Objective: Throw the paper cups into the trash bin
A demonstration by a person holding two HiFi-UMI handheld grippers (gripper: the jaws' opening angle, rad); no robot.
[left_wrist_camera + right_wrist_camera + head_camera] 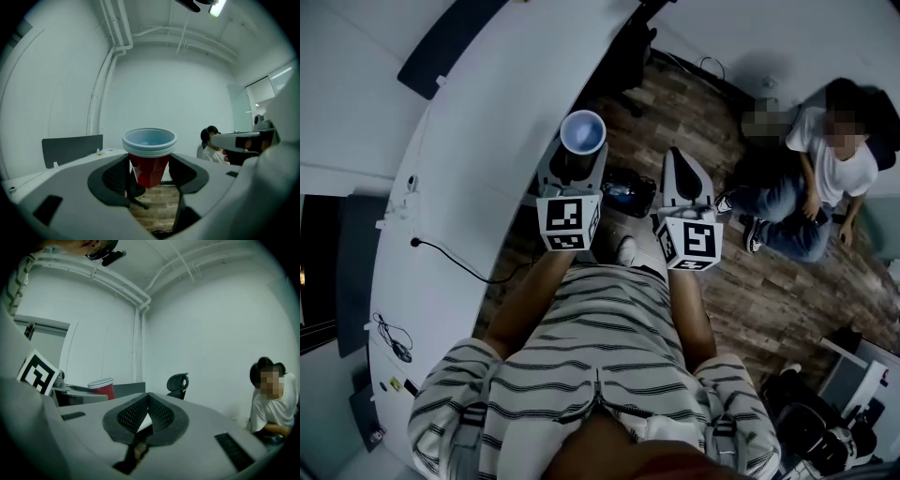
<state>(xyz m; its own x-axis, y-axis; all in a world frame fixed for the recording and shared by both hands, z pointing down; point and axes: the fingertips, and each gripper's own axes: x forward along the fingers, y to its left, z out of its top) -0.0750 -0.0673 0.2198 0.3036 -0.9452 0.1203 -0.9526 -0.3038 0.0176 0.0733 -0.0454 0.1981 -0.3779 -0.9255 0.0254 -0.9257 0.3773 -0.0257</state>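
A red paper cup with a white rim and pale blue inside stands upright between the pads of my left gripper, which is shut on it. From the head view the same cup shows from above, at the tip of the left gripper, over the edge of the white table. My right gripper is beside it over the wooden floor, its pads pressed together with nothing between them. The cup also shows at the left of the right gripper view. No trash bin is visible.
A dark panel lies on the white table, and a black cable runs across it. A seated person is at the right on the wooden floor. A black office chair stands by the wall. Dark equipment sits at the lower right.
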